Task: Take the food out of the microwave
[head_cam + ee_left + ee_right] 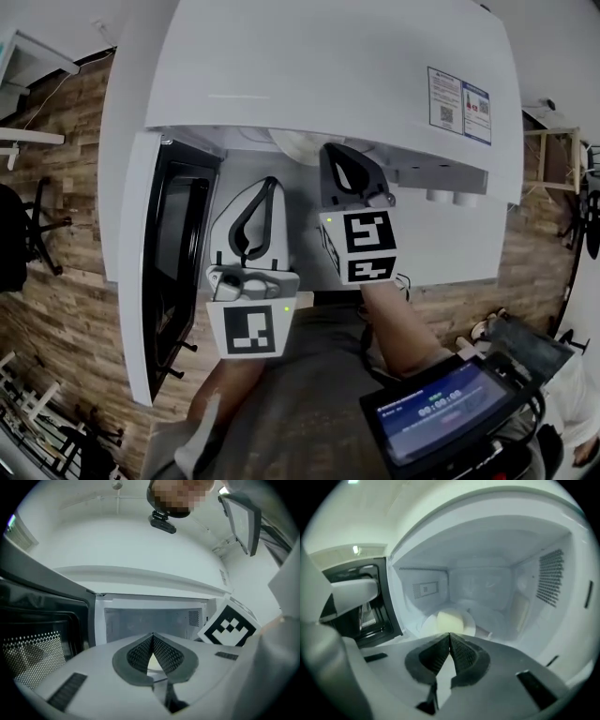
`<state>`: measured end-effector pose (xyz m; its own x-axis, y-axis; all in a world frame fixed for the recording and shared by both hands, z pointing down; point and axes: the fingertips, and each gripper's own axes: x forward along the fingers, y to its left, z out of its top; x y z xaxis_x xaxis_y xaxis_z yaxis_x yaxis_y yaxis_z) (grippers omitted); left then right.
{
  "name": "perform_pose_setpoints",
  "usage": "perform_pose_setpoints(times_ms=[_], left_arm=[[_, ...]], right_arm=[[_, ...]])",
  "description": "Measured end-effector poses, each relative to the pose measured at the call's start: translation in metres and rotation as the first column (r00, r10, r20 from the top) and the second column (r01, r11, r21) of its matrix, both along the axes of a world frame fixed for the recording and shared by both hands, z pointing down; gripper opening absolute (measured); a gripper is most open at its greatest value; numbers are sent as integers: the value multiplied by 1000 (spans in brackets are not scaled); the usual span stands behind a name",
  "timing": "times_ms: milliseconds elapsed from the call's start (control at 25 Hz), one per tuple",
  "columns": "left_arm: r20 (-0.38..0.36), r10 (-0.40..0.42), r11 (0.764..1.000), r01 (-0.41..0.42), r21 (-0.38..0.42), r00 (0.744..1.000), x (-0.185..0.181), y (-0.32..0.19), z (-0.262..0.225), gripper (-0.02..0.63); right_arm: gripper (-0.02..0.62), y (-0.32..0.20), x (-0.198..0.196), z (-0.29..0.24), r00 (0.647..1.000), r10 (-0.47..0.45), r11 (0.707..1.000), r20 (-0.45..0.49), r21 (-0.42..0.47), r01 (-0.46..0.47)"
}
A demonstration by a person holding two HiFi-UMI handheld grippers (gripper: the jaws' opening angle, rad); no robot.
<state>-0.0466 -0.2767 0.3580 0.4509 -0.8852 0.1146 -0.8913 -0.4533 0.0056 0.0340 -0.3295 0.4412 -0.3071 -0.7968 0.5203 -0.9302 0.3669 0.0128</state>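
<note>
Food: on plate inside open microwave, frame centre | left gripper: jaws closed, empty | right gripper: jaws closed, empty

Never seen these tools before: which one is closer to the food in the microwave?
The right gripper: its tip is just short of the food, while the left gripper sits further back.

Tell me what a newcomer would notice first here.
The white microwave stands open, its door swung to the left. Inside, pale food sits on a plate. Both are shut and empty: the right tongs point at the food, the left tongs hang before the opening.
</note>
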Motion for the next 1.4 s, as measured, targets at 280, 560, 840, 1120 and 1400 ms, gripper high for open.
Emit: perform_pose_setpoints(times_ms=[280, 560, 840, 1120, 1400], left_arm=[[39, 60, 998, -60, -5, 997, 4, 5, -11, 8], [72, 120, 993, -120, -10, 990, 12, 10, -8, 8], [98, 142, 990, -143, 2, 985, 12, 9, -9, 8], [90, 160, 987, -160, -5, 983, 15, 6, -9, 8], [81, 161, 987, -161, -7, 984, 13, 7, -9, 8]], right_arm=[[72, 41, 8, 17, 832, 235, 970, 502, -182, -164], [155, 23, -7, 26, 443, 396, 918, 805, -353, -179], [115, 8, -3, 31, 312, 415, 909, 855, -372, -188], [52, 16, 5, 25, 276, 430, 899, 860, -381, -215], [81, 12, 4, 25, 273, 436, 898, 858, -395, -192]])
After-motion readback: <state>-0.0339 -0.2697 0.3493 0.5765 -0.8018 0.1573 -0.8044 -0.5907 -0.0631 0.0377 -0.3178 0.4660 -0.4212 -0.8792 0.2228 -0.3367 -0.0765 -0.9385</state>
